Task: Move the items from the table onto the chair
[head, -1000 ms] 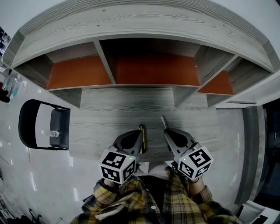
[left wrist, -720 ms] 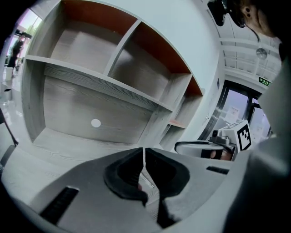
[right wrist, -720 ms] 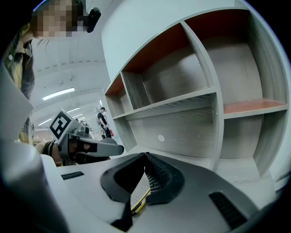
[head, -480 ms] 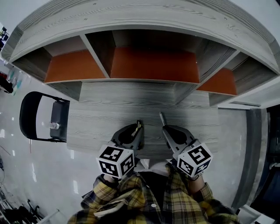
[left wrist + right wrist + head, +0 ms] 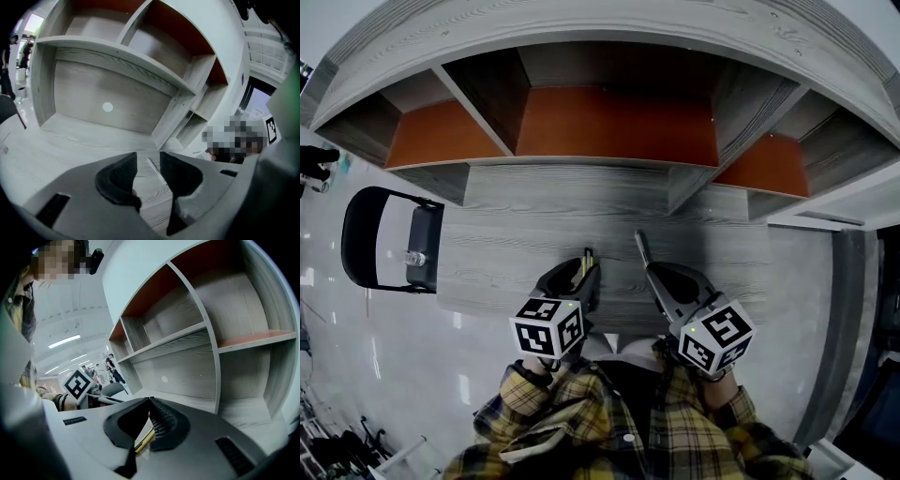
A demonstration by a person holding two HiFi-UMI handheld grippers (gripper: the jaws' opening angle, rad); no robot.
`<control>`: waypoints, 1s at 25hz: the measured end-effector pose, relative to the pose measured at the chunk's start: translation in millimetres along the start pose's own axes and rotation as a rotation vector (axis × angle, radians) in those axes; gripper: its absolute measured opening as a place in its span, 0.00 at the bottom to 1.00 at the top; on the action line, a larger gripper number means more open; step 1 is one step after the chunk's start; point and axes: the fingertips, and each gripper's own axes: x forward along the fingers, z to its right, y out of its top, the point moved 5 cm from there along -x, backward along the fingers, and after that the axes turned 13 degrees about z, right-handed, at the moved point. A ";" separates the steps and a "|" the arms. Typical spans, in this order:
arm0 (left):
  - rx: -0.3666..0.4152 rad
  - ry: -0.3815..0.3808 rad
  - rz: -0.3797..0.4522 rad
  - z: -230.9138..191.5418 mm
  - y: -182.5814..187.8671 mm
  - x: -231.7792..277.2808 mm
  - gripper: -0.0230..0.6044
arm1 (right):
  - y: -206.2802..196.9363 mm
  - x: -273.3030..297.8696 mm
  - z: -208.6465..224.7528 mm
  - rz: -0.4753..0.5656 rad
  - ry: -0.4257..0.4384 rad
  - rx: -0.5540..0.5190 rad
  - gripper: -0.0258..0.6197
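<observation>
Left gripper [image 5: 148,157] jaws just opened wide, pencil [image 5: 156,170] on table between them; right gripper [image 5: 150,400] pinched shut, empty. Bottle [image 5: 414,258] on chair [image 5: 352,253], well left.

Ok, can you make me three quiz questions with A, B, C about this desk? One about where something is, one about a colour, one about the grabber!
1. Where is the chair?
A. left of the desk
B. right of the desk
C. on top of the desk

2. What colour are the shelf backs?
A. blue
B. orange
C. green

3. How are the left gripper's jaws?
A. squeezed shut
B. clamped on a cup
C. apart

Answers:
1 A: in the head view the chair stands off the desk's left edge.
2 B: the panels behind the shelves are orange.
3 C: the jaws have just been opening, and a pen lies between them, not pinched.
</observation>
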 end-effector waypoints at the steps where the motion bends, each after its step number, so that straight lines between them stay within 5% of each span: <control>1: -0.008 0.023 -0.016 -5.9 -7.7 2.5 0.26 | -1.7 -0.8 0.6 -0.003 0.003 0.003 0.07; 7: 0.027 0.146 -0.133 -37.1 -56.1 23.4 0.26 | -13.2 -8.7 6.4 -0.031 0.014 0.028 0.07; 12: -0.005 0.176 -0.242 -45.8 -93.3 41.6 0.26 | -20.0 -9.3 9.8 -0.053 0.029 0.037 0.07; 16: 0.061 0.199 -0.316 -50.2 -114.4 50.7 0.27 | -24.7 -8.1 7.7 -0.068 0.050 0.040 0.07; 25: 0.042 0.266 -0.370 -59.0 -140.0 51.4 0.27 | -36.6 -8.8 2.4 -0.089 0.086 0.057 0.07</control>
